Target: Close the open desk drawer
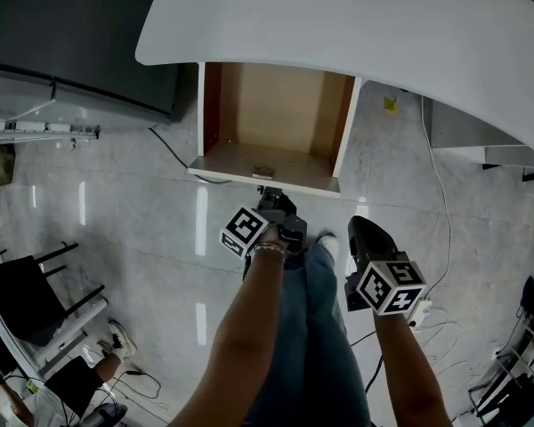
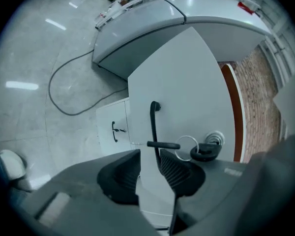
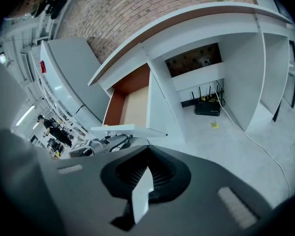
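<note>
The desk drawer [image 1: 269,179] stands pulled out from under the white desk top [image 1: 356,16], with its wooden inside showing and a small flat object [image 1: 263,172] near its front. My left gripper [image 1: 272,196] is at the drawer's white front [image 2: 187,82]. In the left gripper view it [image 2: 148,157] is open, and the black handle [image 2: 153,124] runs down into the gap between its pads. A key with a ring [image 2: 188,147] hangs in the lock beside the handle. My right gripper [image 1: 365,231] hangs back to the right, shut and empty [image 3: 146,162], pointing towards the open drawer [image 3: 132,104].
A cable [image 1: 171,148] lies on the glossy floor left of the drawer. A dark grey cabinet [image 1: 71,34] stands at the back left and a black chair [image 1: 27,296] at the near left. A router [image 3: 206,107] sits under the desk. The person's legs [image 1: 311,327] are below the grippers.
</note>
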Available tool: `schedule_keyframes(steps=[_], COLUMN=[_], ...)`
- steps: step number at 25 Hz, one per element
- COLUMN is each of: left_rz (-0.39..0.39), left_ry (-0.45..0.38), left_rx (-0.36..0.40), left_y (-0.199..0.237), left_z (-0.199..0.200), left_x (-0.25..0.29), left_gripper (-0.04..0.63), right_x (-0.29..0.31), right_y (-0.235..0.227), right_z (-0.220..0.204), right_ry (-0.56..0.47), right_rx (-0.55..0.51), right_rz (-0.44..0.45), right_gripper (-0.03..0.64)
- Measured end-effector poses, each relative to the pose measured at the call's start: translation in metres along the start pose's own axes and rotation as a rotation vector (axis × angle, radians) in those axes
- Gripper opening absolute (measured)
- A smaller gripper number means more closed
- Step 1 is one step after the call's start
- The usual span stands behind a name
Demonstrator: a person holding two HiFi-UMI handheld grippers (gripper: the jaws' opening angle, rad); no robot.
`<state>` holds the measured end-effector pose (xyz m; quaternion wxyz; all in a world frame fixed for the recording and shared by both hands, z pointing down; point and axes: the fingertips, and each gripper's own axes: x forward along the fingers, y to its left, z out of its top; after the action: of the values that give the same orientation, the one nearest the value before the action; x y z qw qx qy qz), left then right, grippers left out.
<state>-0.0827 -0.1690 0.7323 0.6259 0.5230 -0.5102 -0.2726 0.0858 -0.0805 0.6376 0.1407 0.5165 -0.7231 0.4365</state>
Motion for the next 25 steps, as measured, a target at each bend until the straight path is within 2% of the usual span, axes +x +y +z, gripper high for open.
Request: schedule_keyframes(steps=[1,4,9,18,25], left_rz=[-0.037,-0.127,-0.129,-0.118,-0.171], left_ry=[0.000,0.010,0.034,0.015,0.002], left_rx=[-0.021,-0.047,-0.017,-0.041,-0.043], left_y=[-0.002,-0.010,-0.010,-0.018,-0.039], left_z=[0.000,0.003,0.002,0.003,0.004], left_x=[0.001,0.001,-0.002,-0.009,-0.016], left_gripper=[0.107,0.005,0.014,0.015,0.015], right_x=[0.001,0.003,0.002,-0.003,-0.008], right_y=[0.002,0.007,0.004,0.007,0.012], right_z=[-0.002,-0.010,-0.019,-0.012,-0.007], right_ry=[0.002,0.016,0.038,0.016,0.011], right_rx=[0.006,-0.003,-0.025,-0.020,-0.028], right_rz=[0.002,0.007,0.003,0.000,0.007], right_gripper=[-0.002,0.000,0.000,0.000,0.000])
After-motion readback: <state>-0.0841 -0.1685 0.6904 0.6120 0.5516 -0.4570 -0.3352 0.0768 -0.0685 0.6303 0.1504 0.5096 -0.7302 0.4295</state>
